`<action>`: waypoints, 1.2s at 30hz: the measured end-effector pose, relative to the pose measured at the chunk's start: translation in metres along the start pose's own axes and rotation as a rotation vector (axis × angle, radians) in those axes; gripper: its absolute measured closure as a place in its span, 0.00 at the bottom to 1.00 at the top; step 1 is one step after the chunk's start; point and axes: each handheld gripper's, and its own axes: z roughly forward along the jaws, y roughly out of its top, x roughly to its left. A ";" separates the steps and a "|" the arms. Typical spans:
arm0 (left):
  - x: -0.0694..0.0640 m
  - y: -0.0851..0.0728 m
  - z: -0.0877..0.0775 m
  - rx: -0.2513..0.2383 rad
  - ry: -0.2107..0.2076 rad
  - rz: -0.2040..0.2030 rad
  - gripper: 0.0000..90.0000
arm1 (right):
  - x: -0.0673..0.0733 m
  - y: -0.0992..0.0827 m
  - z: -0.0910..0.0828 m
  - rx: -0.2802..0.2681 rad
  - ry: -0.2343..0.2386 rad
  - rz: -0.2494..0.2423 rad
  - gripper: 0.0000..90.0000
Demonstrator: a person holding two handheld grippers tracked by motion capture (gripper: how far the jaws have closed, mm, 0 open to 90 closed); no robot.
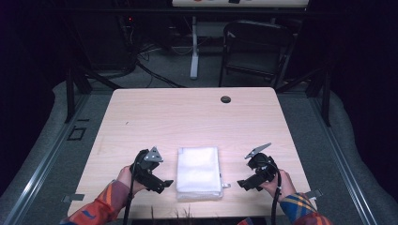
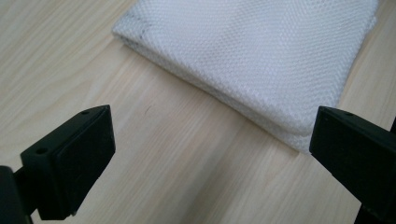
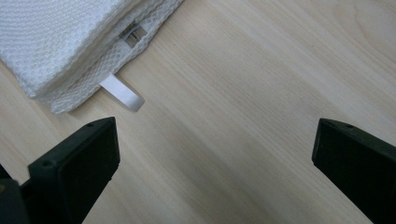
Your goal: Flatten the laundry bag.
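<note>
A folded white mesh bag (image 1: 198, 172) lies flat near the front edge of the wooden table (image 1: 187, 117). My left gripper (image 1: 163, 184) sits just left of it, open, jaws pointing at the bag's left side. In the left gripper view the mesh bag (image 2: 261, 56) fills the upper right, past the spread jaws. My right gripper (image 1: 243, 184) is off to the bag's right, open as well. The right gripper view has the bag's corner (image 3: 70, 42) at the upper left, with a small zipper slider (image 3: 132, 33) and a white pull tab (image 3: 122, 92) sticking out onto the wood.
A dark round grommet (image 1: 225, 99) sits at the table's far edge. Behind the table stand a black chair (image 1: 256, 51) and a white desk leg (image 1: 194, 47), with cables on the floor.
</note>
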 end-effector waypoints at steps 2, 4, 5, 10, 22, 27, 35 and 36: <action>-0.002 0.002 0.001 -0.007 -0.010 0.006 0.02 | 0.000 0.000 0.001 0.000 0.009 0.000 0.01; -0.004 0.005 0.004 -0.009 -0.018 0.016 0.02 | 0.001 0.001 0.001 -0.002 0.019 0.002 0.01; -0.005 0.007 0.005 -0.006 -0.020 0.021 0.02 | 0.002 0.001 0.002 -0.006 0.019 0.007 0.01; -0.009 0.011 0.011 0.002 -0.030 0.037 0.01 | 0.002 0.001 0.002 0.005 0.014 0.000 0.01; -0.023 0.023 0.022 -0.009 -0.073 0.113 0.02 | 0.002 0.001 0.003 0.022 0.033 -0.003 0.01; -0.031 0.026 0.026 -0.016 -0.101 0.140 0.08 | 0.003 0.001 0.003 0.018 0.035 -0.003 0.02; -0.043 0.030 0.038 -0.002 -0.151 0.196 0.23 | 0.003 0.001 0.003 0.027 0.036 -0.007 0.04; -0.043 0.030 0.039 -0.001 -0.161 0.199 0.24 | 0.003 0.001 0.004 0.023 0.041 -0.004 0.04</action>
